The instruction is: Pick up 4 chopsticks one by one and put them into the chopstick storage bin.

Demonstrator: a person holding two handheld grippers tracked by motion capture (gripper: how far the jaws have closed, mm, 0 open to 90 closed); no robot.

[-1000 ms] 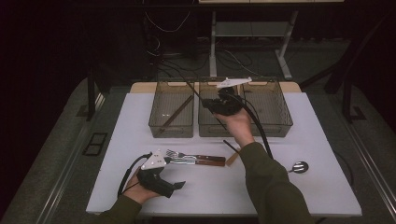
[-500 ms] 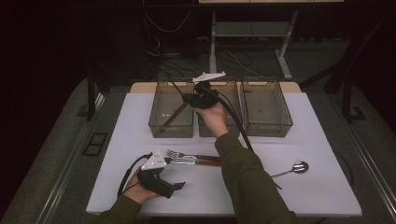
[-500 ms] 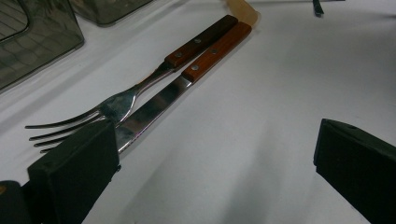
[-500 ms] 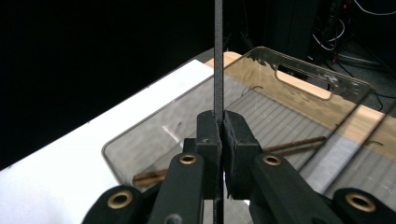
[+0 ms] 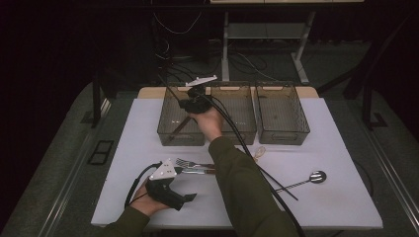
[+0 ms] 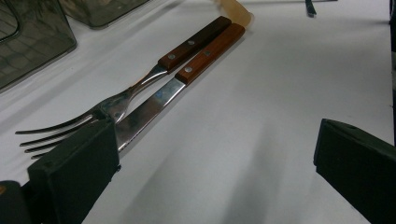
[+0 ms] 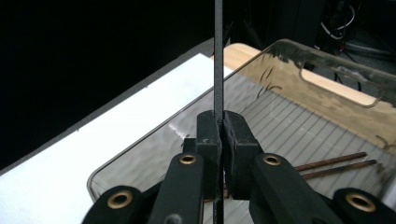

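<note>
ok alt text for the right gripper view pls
The right gripper is shut on a thin dark stick that stands upright, above a clear bin. Two brown chopsticks lie on the bin's ribbed floor.

A thin black chopstick (image 7: 218,56) stands upright, pinched above the leftmost clear bin (image 7: 299,135) holding two brown chopsticks (image 7: 334,165).

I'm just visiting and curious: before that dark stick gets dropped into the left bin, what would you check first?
1. Right gripper clamped on the thin black stick: ok.
2. Gripper above the left bin: ok.
3. Bin has bare floor beside the brown sticks: ok.
4. Stick's lower end free of the bin: cannot tell.
5. Left gripper open, parked by fork and knife: ok.
</note>
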